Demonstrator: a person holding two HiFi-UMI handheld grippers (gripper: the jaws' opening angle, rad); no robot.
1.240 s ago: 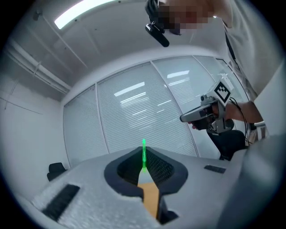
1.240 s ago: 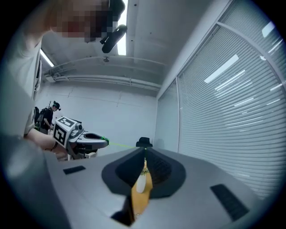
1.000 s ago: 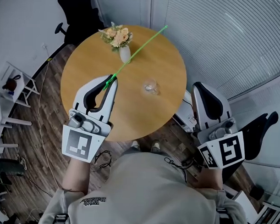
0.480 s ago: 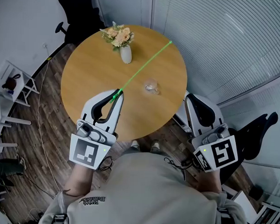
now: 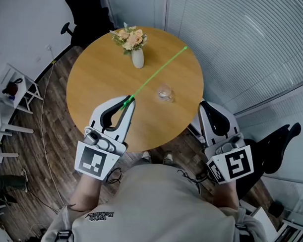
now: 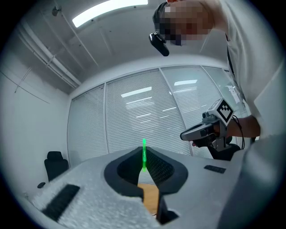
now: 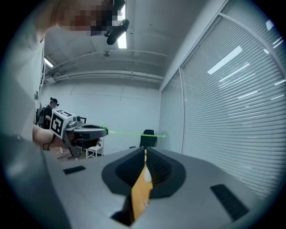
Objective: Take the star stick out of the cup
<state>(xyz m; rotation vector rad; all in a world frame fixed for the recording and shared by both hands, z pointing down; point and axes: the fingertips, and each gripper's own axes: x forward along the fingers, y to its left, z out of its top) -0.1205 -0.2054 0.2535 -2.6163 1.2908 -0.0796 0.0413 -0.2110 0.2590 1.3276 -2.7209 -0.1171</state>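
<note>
My left gripper point(image 5: 128, 99) is shut on one end of the thin green star stick point(image 5: 158, 72). The stick slants up and to the right over the round wooden table point(image 5: 93, 81), clear of the cup. In the left gripper view the stick point(image 6: 144, 154) stands straight up out of the closed jaws of that gripper point(image 6: 144, 167). A small clear glass cup point(image 5: 165, 93) sits on the table, to the right of the left gripper and just below the stick's line. My right gripper point(image 5: 210, 106) hangs off the table's right edge, shut with nothing in it. From the right gripper view the stick point(image 7: 134, 133) shows as a level green line.
A white vase of flowers point(image 5: 137, 58) stands at the table's far side. A black office chair point(image 5: 88, 11) is behind the table. A white rack point(image 5: 13, 96) stands on the wood floor at the left. Window blinds point(image 5: 243, 42) run along the right.
My left gripper has drawn back toward me and a little right with the stick, whose far end swung right, away from the vase. The right gripper shifted slightly left and down.
</note>
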